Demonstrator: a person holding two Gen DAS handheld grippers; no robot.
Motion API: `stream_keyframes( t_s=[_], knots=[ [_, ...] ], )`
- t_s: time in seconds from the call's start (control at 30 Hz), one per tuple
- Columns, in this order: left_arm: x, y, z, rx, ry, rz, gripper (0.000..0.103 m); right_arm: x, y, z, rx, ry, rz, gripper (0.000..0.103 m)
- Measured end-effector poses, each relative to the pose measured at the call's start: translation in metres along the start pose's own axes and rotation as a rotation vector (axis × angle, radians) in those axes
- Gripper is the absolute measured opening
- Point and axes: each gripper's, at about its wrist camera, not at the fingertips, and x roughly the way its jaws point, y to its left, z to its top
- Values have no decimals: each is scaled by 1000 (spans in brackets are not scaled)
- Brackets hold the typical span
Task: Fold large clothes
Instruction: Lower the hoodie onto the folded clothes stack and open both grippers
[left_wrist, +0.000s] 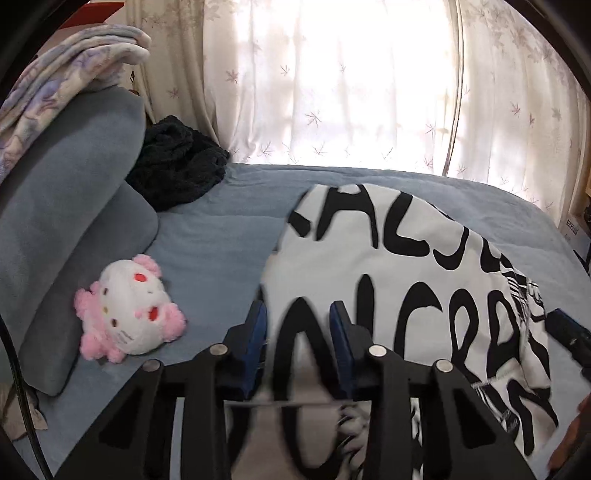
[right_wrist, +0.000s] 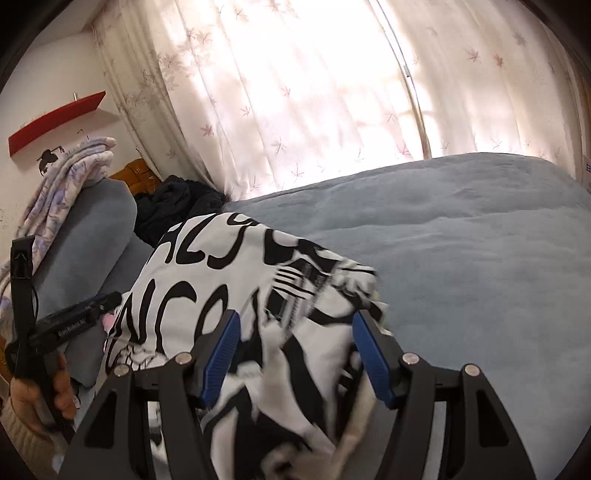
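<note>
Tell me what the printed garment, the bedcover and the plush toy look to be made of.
Printed garment: thin matte knit, probably cotton jersey; it drapes and creases softly.
Bedcover: blue fleece-like fabric, judging by its dull, slightly fuzzy nap.
Plush toy: short white pile with shaggier pink trim, likely synthetic.

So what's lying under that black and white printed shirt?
The shirt lies on the blue bedspread, which shows all round it. Whatever sits beneath its middle is covered. Folds of it bunch up between the fingers of both the left gripper and the right gripper.
</note>
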Motion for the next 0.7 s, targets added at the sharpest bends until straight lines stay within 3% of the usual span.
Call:
stream_keyframes(
  t_s=[0.13,0.33,0.5,0.6,0.7],
  knots=[
    [26,-18,-9,69,-21,131,33,42,18,-11,-46,46,-83,57],
    [44,-16,-17,100,-3,141,35,62,6,-30,-85,69,-92,56],
    [36,-23,-18,94,-7,177,37,59,12,-33,-86,80,-122,59],
    [18,-19,-20,40,27,154,67,42,12,-34,-52,105,-109,62],
    [-5,-19,-26,39,49,175,71,17,9,-34,-5,140,-97,69]
  ],
)
